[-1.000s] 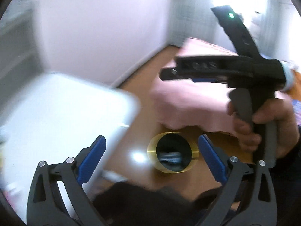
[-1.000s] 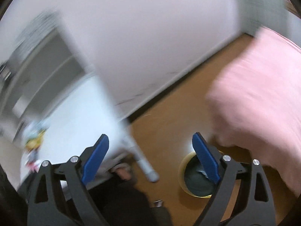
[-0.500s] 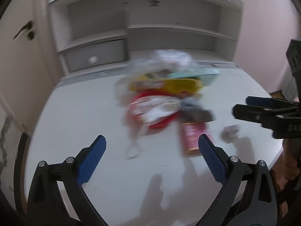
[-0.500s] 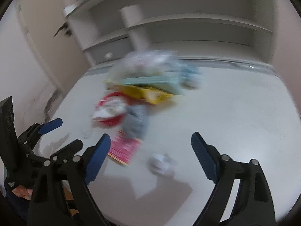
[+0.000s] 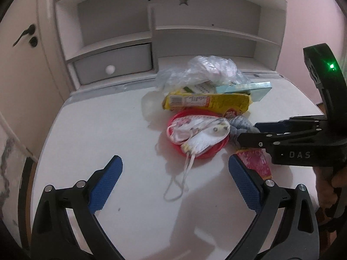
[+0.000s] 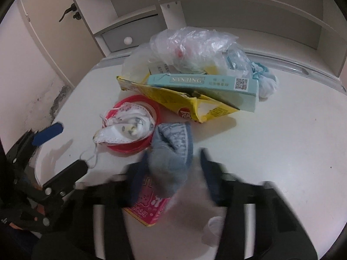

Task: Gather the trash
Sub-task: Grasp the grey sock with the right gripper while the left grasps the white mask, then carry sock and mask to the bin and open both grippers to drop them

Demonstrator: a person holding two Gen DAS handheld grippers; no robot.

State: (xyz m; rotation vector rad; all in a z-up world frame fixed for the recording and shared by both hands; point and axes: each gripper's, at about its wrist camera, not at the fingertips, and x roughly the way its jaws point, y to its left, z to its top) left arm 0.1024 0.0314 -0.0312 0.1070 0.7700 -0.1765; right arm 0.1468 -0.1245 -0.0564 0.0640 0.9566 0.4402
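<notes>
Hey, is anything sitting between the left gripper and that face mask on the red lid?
Nothing visible. The left gripper hangs open over bare white desk, and the face mask lies ahead on the red lid with only its loose ear loop trailing toward the fingers. The right gripper works off to the side.

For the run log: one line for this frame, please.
phase: pickup | right tool: closing around grey sock | left tool: open, empty, above desk | trash pile: untouched
</notes>
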